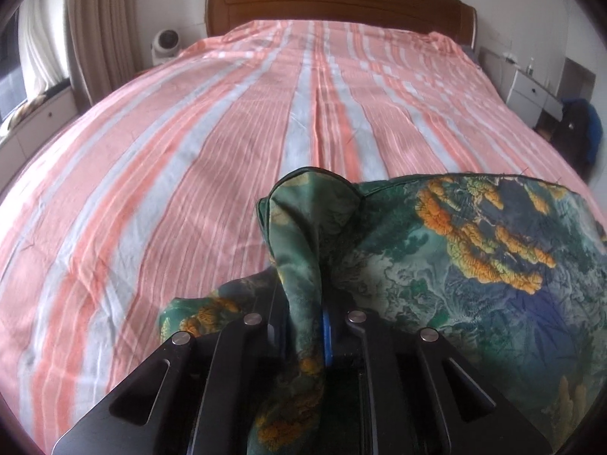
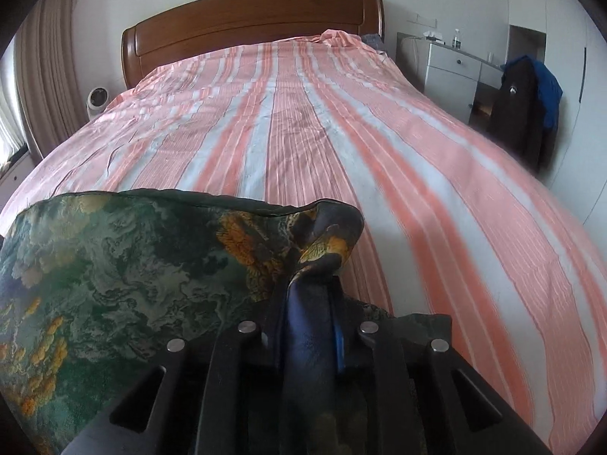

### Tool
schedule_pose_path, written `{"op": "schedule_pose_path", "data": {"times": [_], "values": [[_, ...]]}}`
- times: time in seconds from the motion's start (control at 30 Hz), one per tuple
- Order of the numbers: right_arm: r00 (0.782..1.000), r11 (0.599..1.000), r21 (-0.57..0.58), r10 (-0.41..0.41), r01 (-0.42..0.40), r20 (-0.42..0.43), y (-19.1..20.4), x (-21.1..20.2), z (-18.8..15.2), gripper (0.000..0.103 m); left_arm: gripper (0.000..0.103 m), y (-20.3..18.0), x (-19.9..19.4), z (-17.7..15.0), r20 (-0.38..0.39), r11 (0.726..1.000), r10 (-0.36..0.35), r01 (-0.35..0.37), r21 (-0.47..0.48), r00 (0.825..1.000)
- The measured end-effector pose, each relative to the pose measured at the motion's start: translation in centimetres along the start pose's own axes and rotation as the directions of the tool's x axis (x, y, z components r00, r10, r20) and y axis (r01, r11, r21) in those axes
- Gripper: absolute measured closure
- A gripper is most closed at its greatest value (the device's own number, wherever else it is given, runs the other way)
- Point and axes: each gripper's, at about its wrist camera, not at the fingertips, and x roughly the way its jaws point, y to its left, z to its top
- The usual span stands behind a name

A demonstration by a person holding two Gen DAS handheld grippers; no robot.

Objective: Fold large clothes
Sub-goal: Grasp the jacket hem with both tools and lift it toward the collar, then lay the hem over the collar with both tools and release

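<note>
The left gripper [image 1: 303, 326] and right gripper [image 2: 309, 326] each clamped a corner of the cloth [image 1: 455, 258], held stretched above the bed [image 1: 189, 151]. The fold appeared mid-carry; next, both corners should travel toward 12 o'clock and be laid evenly.

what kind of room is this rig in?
Almost certainly a home bedroom: a big bed with a striped sheet and wooden headboard, a white drawer unit beside it, curtains at the window.
</note>
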Motion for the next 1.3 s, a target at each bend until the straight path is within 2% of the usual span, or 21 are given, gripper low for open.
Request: {"op": "schedule_pose_path", "data": {"times": [0.2,0.5,0.57,0.63,0.67,0.7,0.77,0.83,0.87,0.93,0.97,1.0,1.07,1.17,1.27,1.3], "values": [[1.0,1.0,0.022,-0.004,0.003,0.019,0.4,0.0,0.2,0.077,0.089,0.2,0.2,0.2,-0.002,1.0,0.008,-0.008,0.008,1.0],[0.999,0.997,0.065,0.038,-0.039,0.017,-0.4,0.2,0.1,0.072,0.087,-0.1,0.4,0.4,-0.002,1.0,0.018,-0.018,0.009,1.0],[0.999,0.997,0.064,0.037,-0.038,0.017,-0.4,0.2,0.1,0.072,0.084,-0.1,0.5,0.3,-0.003,1.0,0.021,-0.021,0.006,1.0],[0.999,0.997,0.065,0.035,-0.036,0.016,-0.5,0.2,0.1,0.07,0.075,0.0,0.4,0.4,-0.003,0.999,0.037,-0.037,0.002,0.999],[0.999,0.997,0.066,0.032,-0.033,0.015,-0.5,0.2,0.1,0.068,0.063,0.0,0.3,0.4,-0.005,0.998,0.063,-0.063,-0.003,0.998],[0.999,0.997,0.067,0.029,-0.03,0.015,-0.6,0.2,0.1,0.066,0.046,0.0,0.1,0.5,-0.01,0.995,0.103,-0.103,-0.011,0.995],[1.0,0.997,0.077,0.026,-0.027,0.014,-0.9,0.2,0.2,0.058,0.031,0.0,-0.4,1.2,-0.046,0.985,0.172,-0.173,-0.012,0.984],[0.999,0.994,0.098,0.044,-0.043,-0.007,-1.4,0.3,0.5,0.044,0.031,-0.3,-2.3,2.4,-0.061,0.982,0.191,-0.191,0.002,0.98],[0.998,0.992,0.109,0.06,-0.057,-0.018,-1.7,0.3,0.7,0.04,0.031,-0.6,-3.6,3.0,-0.045,0.984,0.18,-0.18,-0.002,0.983],[0.988,0.979,0.149,0.148,-0.14,-0.042,-2.9,-0.3,1.6,0.032,0.027,-1.9,-7.4,4.3,0.015,0.995,0.097,-0.097,-0.011,0.995],[0.983,0.973,0.158,0.177,-0.169,-0.039,-3.3,-0.9,2.0,0.029,0.019,-3.3,-9.5,5.2,0.05,1.0,0.028,-0.028,-0.002,0.998],[0.983,0.969,0.169,0.185,-0.181,-0.01,-4.1,-2.4,2.7,0.028,0.012,-4.3,-10.8,5.8,0.07,1.0,-0.012,0.011,0.009,0.997],[0.987,0.973,0.168,0.151,-0.159,0.056,-4.9,-5.3,3.5,0.024,0.008,-7.9,-12.8,7.2,0.094,0.992,-0.112,0.106,0.061,0.989],[0.979,0.976,0.13,0.155,-0.172,0.136,-5.1,-10.1,3.9,0.02,0.007,-13.0,-12.1,8.0,0.064,0.973,-0.189,0.178,0.143,0.98],[0.963,0.969,0.087,0.216,-0.232,0.159,-4.3,-14.4,2.4,0.017,0.008,-17.4,-8.0,6.0,-0.022,0.963,-0.166,0.167,0.21,0.986],[0.955,0.962,0.069,0.25,-0.264,0.159,-3.8,-15.8,1.1,0.016,0.012,-18.3,-6.8,4.6,-0.055,0.959,-0.142,0.152,0.238,0.988]]}}
